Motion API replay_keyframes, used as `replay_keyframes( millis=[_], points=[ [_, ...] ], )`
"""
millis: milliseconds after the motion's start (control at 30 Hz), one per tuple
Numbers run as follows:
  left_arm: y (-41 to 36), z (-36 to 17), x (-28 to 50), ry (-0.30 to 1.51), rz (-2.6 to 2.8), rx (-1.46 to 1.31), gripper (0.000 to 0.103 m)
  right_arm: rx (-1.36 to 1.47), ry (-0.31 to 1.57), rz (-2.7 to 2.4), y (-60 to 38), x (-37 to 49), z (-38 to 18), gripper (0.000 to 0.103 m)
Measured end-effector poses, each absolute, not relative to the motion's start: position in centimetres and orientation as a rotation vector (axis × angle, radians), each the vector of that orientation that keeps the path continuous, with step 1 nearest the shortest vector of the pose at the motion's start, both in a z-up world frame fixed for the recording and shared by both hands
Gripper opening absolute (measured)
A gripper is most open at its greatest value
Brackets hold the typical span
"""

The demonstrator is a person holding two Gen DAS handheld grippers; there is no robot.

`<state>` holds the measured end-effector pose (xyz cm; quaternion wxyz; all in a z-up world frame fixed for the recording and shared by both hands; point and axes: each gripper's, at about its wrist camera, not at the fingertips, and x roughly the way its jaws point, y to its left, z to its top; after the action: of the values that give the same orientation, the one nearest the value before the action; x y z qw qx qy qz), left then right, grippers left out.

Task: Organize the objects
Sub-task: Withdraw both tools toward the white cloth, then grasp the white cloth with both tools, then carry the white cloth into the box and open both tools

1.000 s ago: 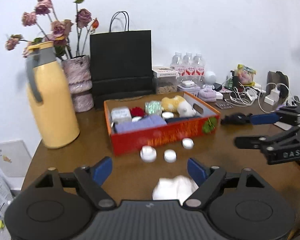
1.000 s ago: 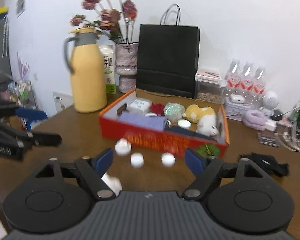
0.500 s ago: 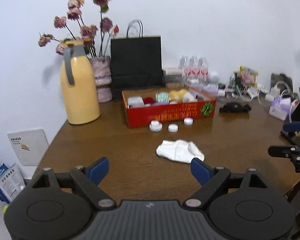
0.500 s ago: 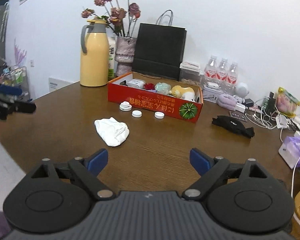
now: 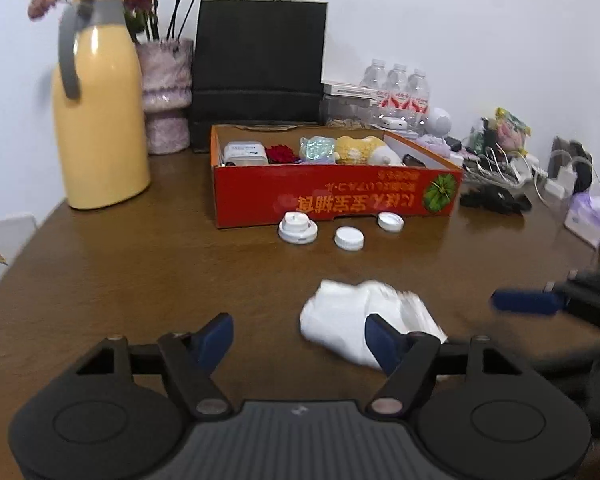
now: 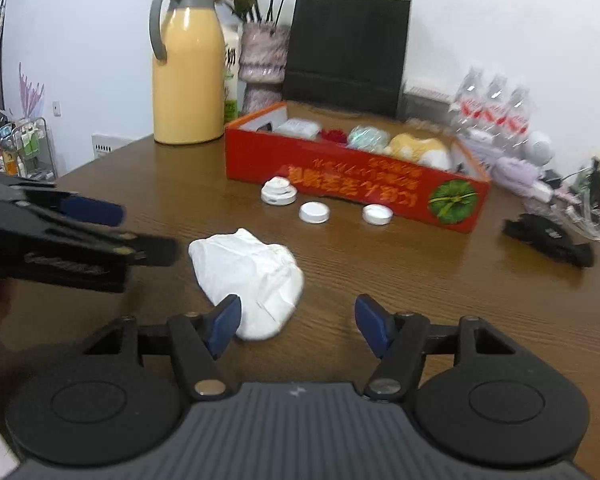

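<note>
The cloth (image 5: pixel 364 322) lies crumpled on the table (image 5: pixel 148 280), in front of the red box (image 5: pixel 332 196) and apart from it, with three caps (image 5: pixel 348 237) between them. I think the cloth is the next thing to tidy. The left gripper (image 5: pixel 300 334) and the right gripper (image 6: pixel 296 326) point down beside it; their jaws are apart and closing, holding nothing yet.

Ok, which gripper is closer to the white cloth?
Left, narrowly: the left gripper is just left of the white cloth, the right gripper farther off its right. Both grippers' jaws are closing with nothing between them.
</note>
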<state>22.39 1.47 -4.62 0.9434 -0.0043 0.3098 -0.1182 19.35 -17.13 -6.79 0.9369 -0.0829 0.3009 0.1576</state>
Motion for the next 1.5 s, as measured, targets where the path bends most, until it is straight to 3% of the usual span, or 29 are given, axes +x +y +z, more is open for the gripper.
replay_keyframes(
  millis=[67,100,167,333,400,467,533,600,633,667,733,1167,1333,1500],
  points=[
    [1.4,-5.2,24.4,0.657,-0.264,-0.054,0.071,-0.163,0.631,0.324,-16.3,20.6,-7.5,0.062],
    [1.2,-5.5,25.1,0.672,-0.277,-0.066,0.070,-0.163,0.637,0.318,-16.0,21.1,-7.7,0.056],
    [0.8,-6.2,26.2,0.706,-0.282,-0.057,0.050,-0.171,0.640,0.305,-15.8,21.6,-8.1,0.048],
    [-0.3,-7.0,25.6,0.674,-0.255,0.029,0.048,-0.120,0.633,0.259,-17.6,21.9,-8.1,0.036],
    [-0.8,-7.1,25.3,0.665,-0.267,0.050,0.039,-0.107,0.628,0.244,-18.2,22.1,-8.1,0.035],
    [-1.3,-7.0,25.2,0.669,-0.291,0.039,0.021,-0.094,0.641,0.245,-18.2,22.4,-8.3,0.031],
    [-2.1,-7.0,24.8,0.666,-0.261,0.035,0.021,-0.088,0.650,0.265,-17.8,22.6,-8.4,0.016],
    [-2.5,-6.9,24.4,0.657,-0.229,0.048,0.016,-0.088,0.653,0.253,-17.6,22.6,-8.2,0.015],
    [-2.5,-6.8,24.1,0.662,-0.205,0.031,0.007,-0.074,0.654,0.250,-17.8,22.6,-8.2,0.014],
    [-2.2,-6.6,23.9,0.664,-0.200,0.009,0.004,-0.053,0.657,0.250,-18.2,22.5,-8.1,0.013],
    [-1.8,-6.3,22.9,0.656,-0.210,-0.027,0.002,-0.004,0.664,0.262,-19.0,21.9,-7.7,0.007],
    [-1.8,-1.0,17.0,0.528,-0.249,-0.012,0.000,0.175,0.589,0.345,-22.7,16.5,-3.4,0.007],
    [-1.5,1.3,21.4,0.512,-0.281,-0.062,0.000,0.137,0.542,0.345,-23.1,20.1,-0.6,0.007],
    [-1.4,4.0,29.6,0.474,-0.253,-0.038,0.000,0.120,0.552,0.388,-22.6,29.5,2.9,0.007]
  ],
)
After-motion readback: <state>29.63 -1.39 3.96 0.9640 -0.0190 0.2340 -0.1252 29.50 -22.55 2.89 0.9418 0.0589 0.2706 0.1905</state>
